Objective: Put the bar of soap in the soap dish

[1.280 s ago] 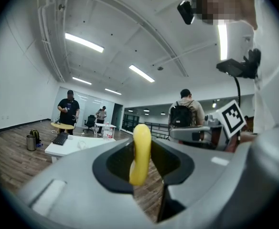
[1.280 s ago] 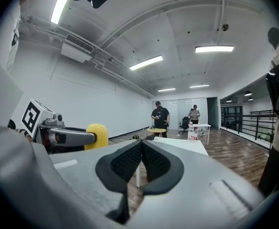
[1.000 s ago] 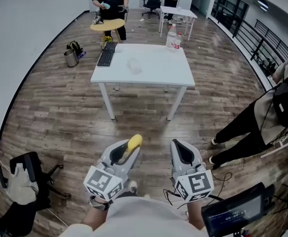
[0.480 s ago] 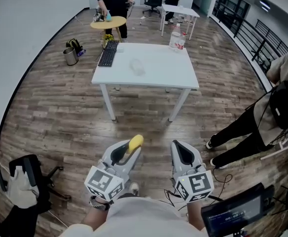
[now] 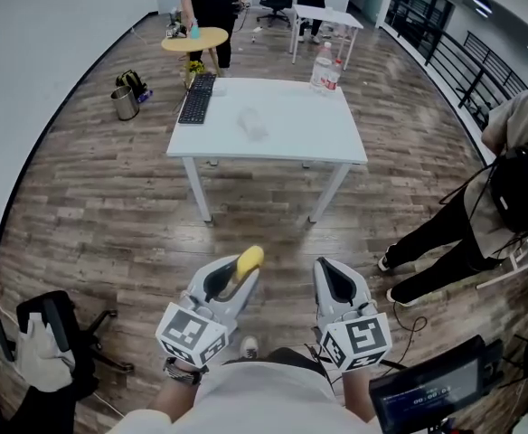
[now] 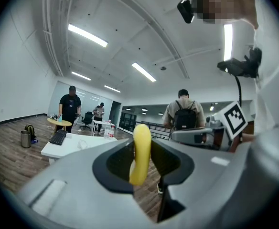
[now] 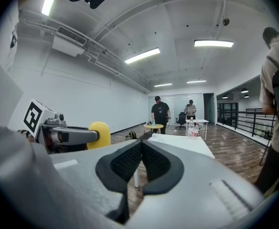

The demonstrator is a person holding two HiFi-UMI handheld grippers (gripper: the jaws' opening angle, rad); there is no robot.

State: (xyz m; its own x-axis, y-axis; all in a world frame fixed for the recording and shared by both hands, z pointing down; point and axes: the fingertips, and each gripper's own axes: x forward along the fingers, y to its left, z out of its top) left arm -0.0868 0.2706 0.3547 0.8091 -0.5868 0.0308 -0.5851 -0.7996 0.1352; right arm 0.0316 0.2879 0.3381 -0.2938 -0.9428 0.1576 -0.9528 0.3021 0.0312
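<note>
jaws: left gripper (image 5: 232,283) clamped on the yellow bar of soap (image 6: 140,149), far end sticking out | right gripper (image 7: 142,160) clenched, empty | place: soap well short of the far white table (image 5: 282,143); faint clear item (image 5: 251,125) there was maybe the soap dish, unsure | risk: partial grip on a slick bar, a jolt could have dropped it onto the floor (image 5: 110,215)

No legible text (screen (image 5: 431,389) digits blurred)

Side by side, near level — left gripper (image 5: 239,277) clamps the bar of soap (image 5: 249,260), right gripper (image 5: 332,274) closed, empty.
</note>
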